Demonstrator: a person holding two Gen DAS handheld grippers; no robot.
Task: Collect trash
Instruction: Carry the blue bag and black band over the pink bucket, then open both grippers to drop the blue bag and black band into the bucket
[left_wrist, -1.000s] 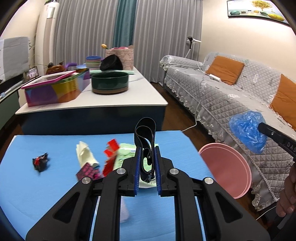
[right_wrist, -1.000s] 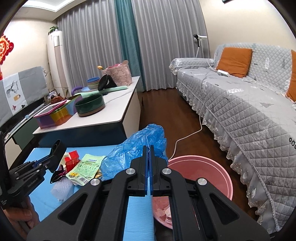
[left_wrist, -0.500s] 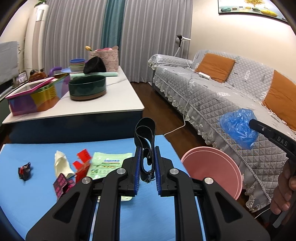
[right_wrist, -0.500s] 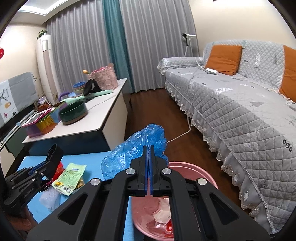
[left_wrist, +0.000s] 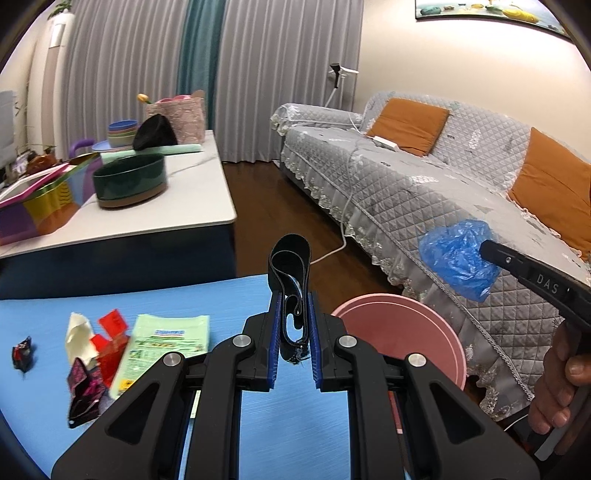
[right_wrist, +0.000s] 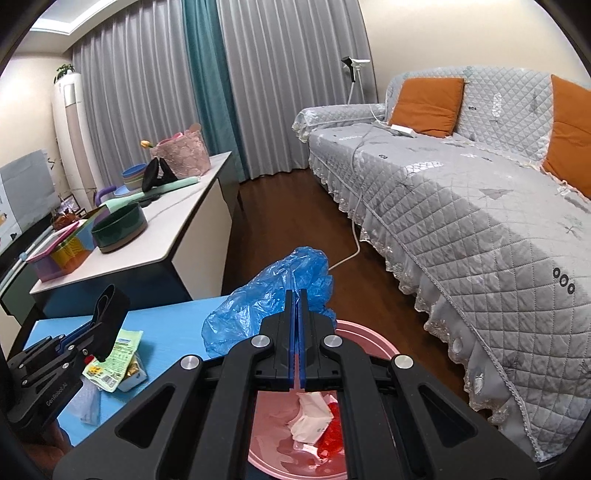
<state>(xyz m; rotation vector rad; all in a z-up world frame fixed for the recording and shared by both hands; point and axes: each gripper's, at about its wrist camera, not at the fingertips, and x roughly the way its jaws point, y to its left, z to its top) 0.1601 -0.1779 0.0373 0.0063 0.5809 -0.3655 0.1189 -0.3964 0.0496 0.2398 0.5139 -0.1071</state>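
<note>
Both hands are carrying a load at once here. The left gripper (left_wrist: 292, 325) is pinching a folded black band (left_wrist: 290, 266) between its blue pads, jaws nearly closed with just the band's thickness between them, the loop sticking up above the fingertips. The right gripper (right_wrist: 297, 306) is clamping a crumpled blue plastic bag (right_wrist: 273, 306), jaws pressed practically together on the thin film, the bag bulging out ahead and to the left of the fingers.

The pink bin (right_wrist: 373, 341) is sitting on the floor just off the right edge of the blue table (left_wrist: 155, 299), between it and the grey sofa (right_wrist: 480, 229). In the right wrist view the bag is hanging right over the bin's near rim, and white and red scraps are already lying inside. In the left wrist view the band is showing just left of the bin, above the table edge.

So this looks like the drop-off step: 2 pieces on their way to the bin. Next, I'd judge, each gripper needs to be fully over the opening before letting go, the light bag especially, since it could drift.

Several pieces are waiting on the table: a green packet (left_wrist: 162, 343), a red wrapper (left_wrist: 110, 332), a cream paper scrap (left_wrist: 79, 334), a dark pink wrapper (left_wrist: 83, 391) and a small black one (left_wrist: 21, 352).
</note>
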